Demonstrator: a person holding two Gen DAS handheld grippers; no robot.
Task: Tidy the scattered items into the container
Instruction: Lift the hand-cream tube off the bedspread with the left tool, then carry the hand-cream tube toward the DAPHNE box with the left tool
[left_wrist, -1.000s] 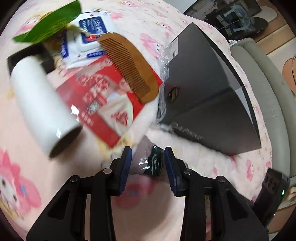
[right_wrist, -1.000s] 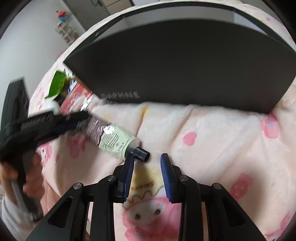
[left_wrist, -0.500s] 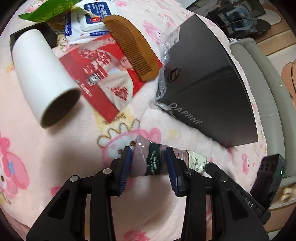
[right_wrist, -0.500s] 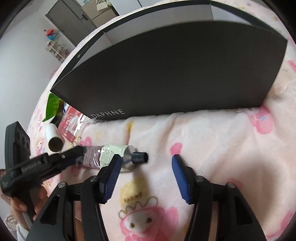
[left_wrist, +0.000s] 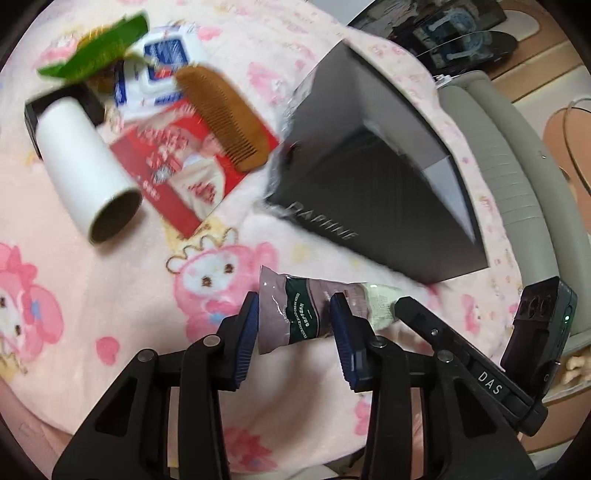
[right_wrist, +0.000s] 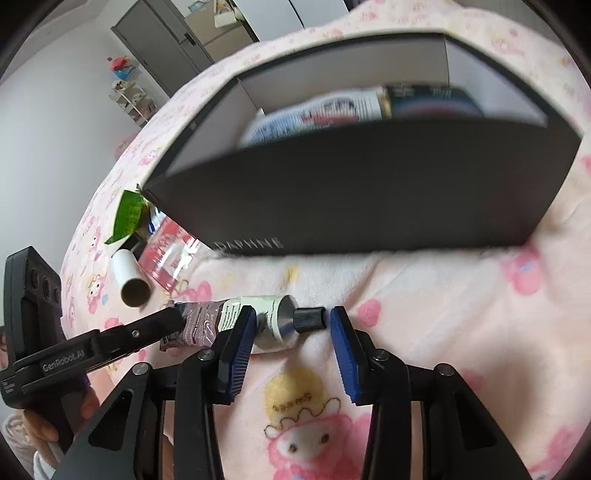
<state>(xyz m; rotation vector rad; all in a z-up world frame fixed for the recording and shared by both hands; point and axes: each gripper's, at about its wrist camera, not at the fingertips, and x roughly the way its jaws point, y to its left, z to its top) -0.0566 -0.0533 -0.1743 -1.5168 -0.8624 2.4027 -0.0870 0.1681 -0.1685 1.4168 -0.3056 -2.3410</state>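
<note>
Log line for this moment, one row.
left gripper: shut on hand cream tube | right gripper: jaws just closing, cap between them, ungripped | box: tube not yet in

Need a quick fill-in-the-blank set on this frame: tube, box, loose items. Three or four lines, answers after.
1. The left tongs grip the crimped end of the hand cream ____.
2. The tube's black cap sits between the ____ tongs.
3. The dark box carries the word ____.
4. The brown comb lies partly on a ____ packet.

Missing words: tube; right; DAPHNE; red
</note>
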